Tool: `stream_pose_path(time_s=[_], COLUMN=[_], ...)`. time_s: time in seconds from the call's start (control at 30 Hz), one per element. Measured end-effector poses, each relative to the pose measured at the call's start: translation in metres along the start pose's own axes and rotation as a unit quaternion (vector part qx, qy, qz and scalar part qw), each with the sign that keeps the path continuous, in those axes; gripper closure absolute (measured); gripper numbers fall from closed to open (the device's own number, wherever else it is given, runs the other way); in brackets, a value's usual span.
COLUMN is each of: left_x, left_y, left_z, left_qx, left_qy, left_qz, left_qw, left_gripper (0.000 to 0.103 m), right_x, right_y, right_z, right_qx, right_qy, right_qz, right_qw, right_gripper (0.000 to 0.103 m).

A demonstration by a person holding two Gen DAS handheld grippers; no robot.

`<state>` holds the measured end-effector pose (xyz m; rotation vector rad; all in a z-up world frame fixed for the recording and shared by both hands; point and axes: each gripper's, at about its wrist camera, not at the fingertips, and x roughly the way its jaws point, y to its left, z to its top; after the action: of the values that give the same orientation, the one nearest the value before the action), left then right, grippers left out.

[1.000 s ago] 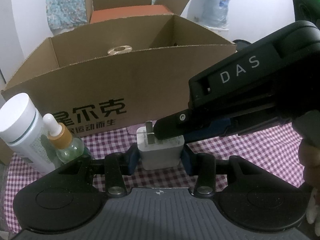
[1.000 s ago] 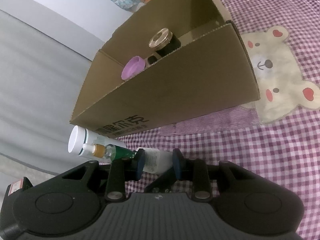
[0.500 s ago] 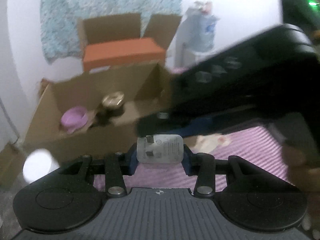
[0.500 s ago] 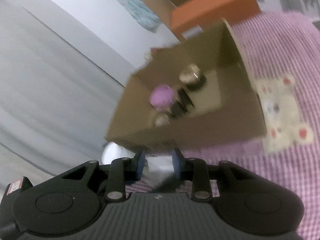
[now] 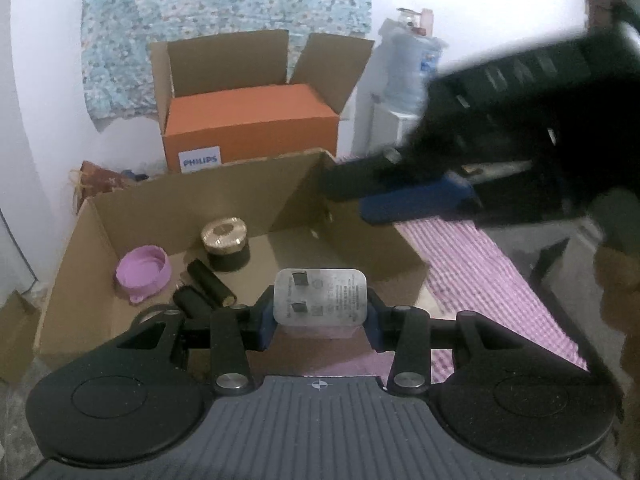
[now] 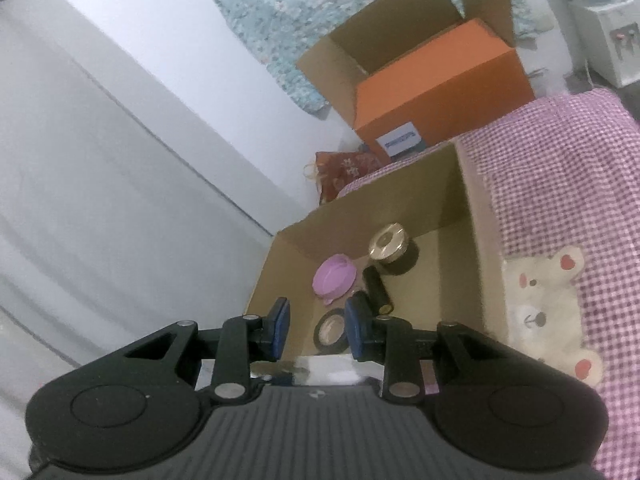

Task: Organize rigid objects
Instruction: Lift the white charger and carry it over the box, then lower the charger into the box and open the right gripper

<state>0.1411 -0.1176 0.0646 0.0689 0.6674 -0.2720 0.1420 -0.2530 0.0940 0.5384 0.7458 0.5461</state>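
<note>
My left gripper [image 5: 320,312] is shut on a white plug adapter [image 5: 320,298], prongs facing the camera, held above the near edge of the open cardboard box [image 5: 372,240]. In the box lie a purple lid [image 5: 142,270], a gold-topped black jar [image 5: 226,242] and two black cylinders [image 5: 210,282]. My right gripper [image 6: 314,326] is open and empty over the box's near left corner [image 6: 264,276]; the purple lid [image 6: 334,278], the jar [image 6: 390,246] and a tape roll [image 6: 332,330] show beyond it. The right gripper's body [image 5: 500,140] shows blurred in the left wrist view.
An orange Philips box [image 5: 252,124] sits in a larger open carton [image 5: 224,56] behind. A pink checked cloth with a bear patch [image 6: 548,300] covers the surface right of the box. A water dispenser [image 5: 404,80] stands at the back right.
Both grippers have risen from the cloth to above the box. The left one carried the adapter up with it. The right gripper has drawn away from the adapter, toward the right.
</note>
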Motion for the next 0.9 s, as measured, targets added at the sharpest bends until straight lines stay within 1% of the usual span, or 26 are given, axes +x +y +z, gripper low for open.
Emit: stream_pose_path(time_s=[0.07,0.13,0.27,0.43,0.6,0.77,0.83,0.9], left_x=[0.004,0.014,0.050,0.094,0.132,0.157,0.162,0.162], left_y=[0.004,0.007,0.017,0.013,0.011,0.013,0.017,0.020], left_z=[0.014,0.026,0.045,0.062,0.074,0.075,0.075,0.075], left_qx=[-0.008,-0.013,-0.045,-0.063,-0.083,-0.098,-0.116,-0.123], left_qy=[-0.001,0.007,0.036,0.069,0.099,0.127,0.140,0.143], left_qz=[0.011,0.020,0.024,0.038,0.053,0.065,0.057,0.054], left_qw=[0.9999,0.9997,0.9980,0.9949,0.9902,0.9849,0.9816,0.9805], left_gripper=[0.061,0.061,0.061,0.061,0.061,0.061,0.061,0.058], right_x=[-0.002,-0.007,-0.021,-0.036,-0.035,-0.027,-0.024,-0.025], right_y=[-0.008,-0.017,-0.043,-0.080,-0.114,-0.138,-0.143,-0.145], right_z=[0.005,0.009,0.009,0.003,-0.005,-0.014,-0.016,-0.018], right_qx=[0.010,0.021,0.049,0.089,0.124,0.144,0.148,0.151], right_qy=[-0.010,-0.026,-0.056,-0.078,-0.076,-0.063,-0.059,-0.056], right_qz=[0.004,0.011,0.019,0.016,0.013,0.016,0.017,0.018], right_qw=[1.000,0.999,0.997,0.993,0.989,0.987,0.987,0.987], right_gripper=[0.071,0.071,0.071,0.071,0.071,0.071,0.071,0.071])
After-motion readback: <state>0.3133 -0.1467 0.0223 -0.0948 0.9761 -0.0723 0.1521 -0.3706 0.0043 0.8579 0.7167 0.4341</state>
